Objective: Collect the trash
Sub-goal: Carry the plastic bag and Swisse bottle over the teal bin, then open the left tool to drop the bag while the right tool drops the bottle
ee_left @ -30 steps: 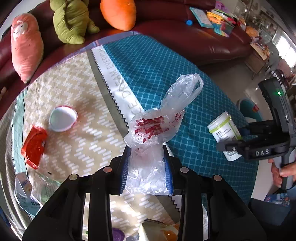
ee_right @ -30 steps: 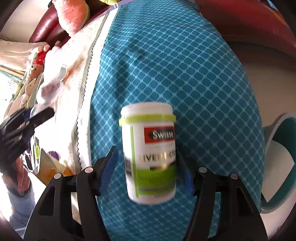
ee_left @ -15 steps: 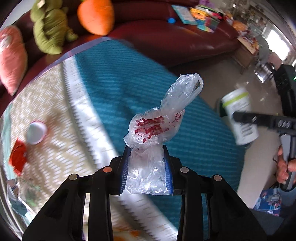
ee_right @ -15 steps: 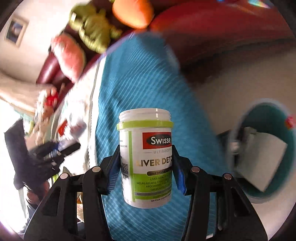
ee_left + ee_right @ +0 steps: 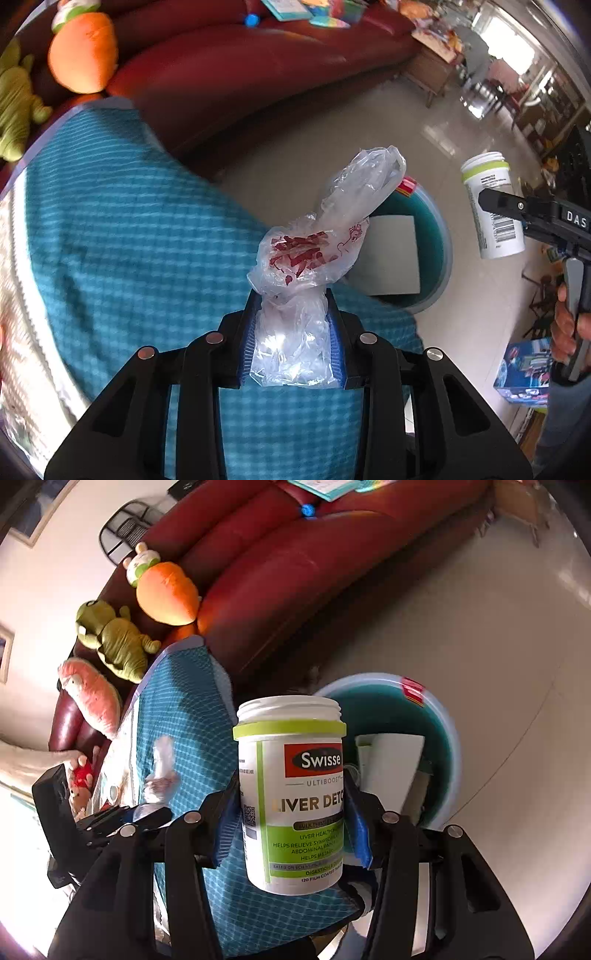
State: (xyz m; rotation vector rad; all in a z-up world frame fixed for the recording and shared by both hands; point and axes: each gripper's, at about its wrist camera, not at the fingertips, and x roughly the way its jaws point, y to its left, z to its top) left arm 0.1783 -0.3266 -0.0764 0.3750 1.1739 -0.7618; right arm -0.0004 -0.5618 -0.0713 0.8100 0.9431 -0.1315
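Trash in transit: my left gripper (image 5: 293, 343) clamps the plastic bag (image 5: 314, 251), my right gripper (image 5: 291, 830) clamps the supplement bottle (image 5: 291, 797). The bin (image 5: 439, 720) lies ahead-below; next, position over it, then release.

Behind your table's teal diamond-patterned cloth (image 5: 192, 716) you've got a dark red leather sofa (image 5: 295, 572), with an orange carrot-shaped plush (image 5: 166, 592), a green frog plush (image 5: 114, 638) and a pink plush (image 5: 94, 698) lined up along it; glossy beige floor tiles (image 5: 332, 147) beyond.
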